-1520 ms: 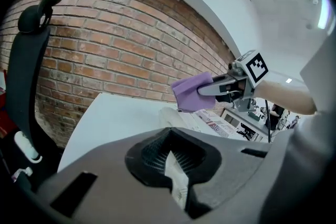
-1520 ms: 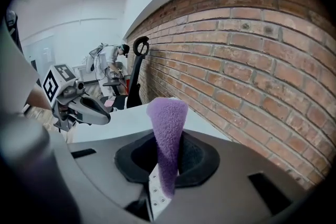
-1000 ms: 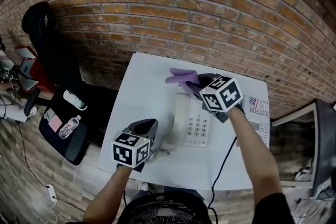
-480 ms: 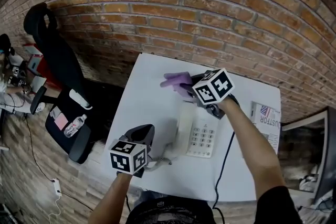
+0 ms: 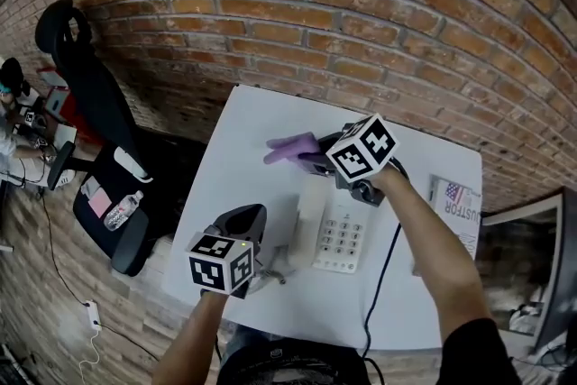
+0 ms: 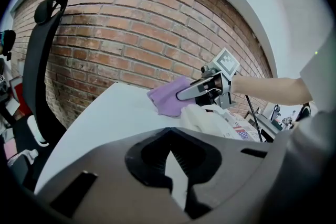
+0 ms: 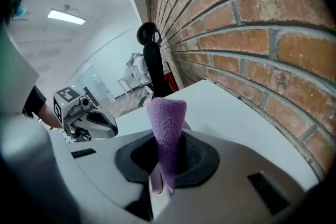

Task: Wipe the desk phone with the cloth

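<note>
A: Big stuff first?
B: Brick wall (image 5: 361,4) ran behind. A white desk (image 5: 243,149) stood by it, with a black office chair (image 5: 90,104) off the desk's left side.
A: Phone?
B: The desk phone (image 5: 338,230) lay mid-desk, handset along its left side.
A: Cloth?
B: The purple cloth (image 5: 293,147) was pinched in the right tongs (image 5: 311,160) at the phone's far end. Couldn't tell if it touched the phone.
A: Other side?
B: The left tongs (image 5: 252,214) were closed, tips together, holding nothing, just beside the phone's near-left corner.

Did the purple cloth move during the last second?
Yes. Against the desk phone, the cloth in the right gripper has shifted left along its far end.
</note>
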`<action>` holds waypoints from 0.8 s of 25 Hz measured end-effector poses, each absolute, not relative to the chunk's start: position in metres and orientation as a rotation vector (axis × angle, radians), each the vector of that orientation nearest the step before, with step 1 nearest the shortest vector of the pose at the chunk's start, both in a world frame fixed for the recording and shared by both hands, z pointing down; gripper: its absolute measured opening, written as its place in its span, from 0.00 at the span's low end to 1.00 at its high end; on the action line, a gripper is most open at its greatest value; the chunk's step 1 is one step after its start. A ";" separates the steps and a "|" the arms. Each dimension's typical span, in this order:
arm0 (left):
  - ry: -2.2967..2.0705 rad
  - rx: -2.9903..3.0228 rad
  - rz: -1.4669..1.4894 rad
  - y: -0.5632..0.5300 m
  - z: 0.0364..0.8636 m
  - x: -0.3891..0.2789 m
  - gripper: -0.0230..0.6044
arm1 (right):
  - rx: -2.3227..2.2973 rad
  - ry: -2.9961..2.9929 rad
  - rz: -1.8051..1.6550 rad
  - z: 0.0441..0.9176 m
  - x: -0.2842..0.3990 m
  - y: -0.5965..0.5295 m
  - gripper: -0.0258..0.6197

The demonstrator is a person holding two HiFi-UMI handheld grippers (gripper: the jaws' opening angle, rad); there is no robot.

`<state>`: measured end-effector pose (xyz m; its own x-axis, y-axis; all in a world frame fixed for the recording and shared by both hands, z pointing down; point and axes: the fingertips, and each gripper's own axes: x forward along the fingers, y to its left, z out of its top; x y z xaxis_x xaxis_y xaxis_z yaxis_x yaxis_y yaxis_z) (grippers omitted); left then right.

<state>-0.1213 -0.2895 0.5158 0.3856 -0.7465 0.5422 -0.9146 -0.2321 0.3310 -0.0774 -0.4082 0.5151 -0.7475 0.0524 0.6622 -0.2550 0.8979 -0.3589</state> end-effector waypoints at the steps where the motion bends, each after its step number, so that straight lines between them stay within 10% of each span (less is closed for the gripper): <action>1: -1.417 2.044 0.362 -0.289 0.516 -0.119 0.05 | 0.138 -2.351 0.572 0.516 -0.076 -0.407 0.11; 20: -1.362 2.081 0.363 -0.301 0.518 -0.095 0.05 | 0.226 -2.332 0.664 0.518 -0.022 -0.409 0.11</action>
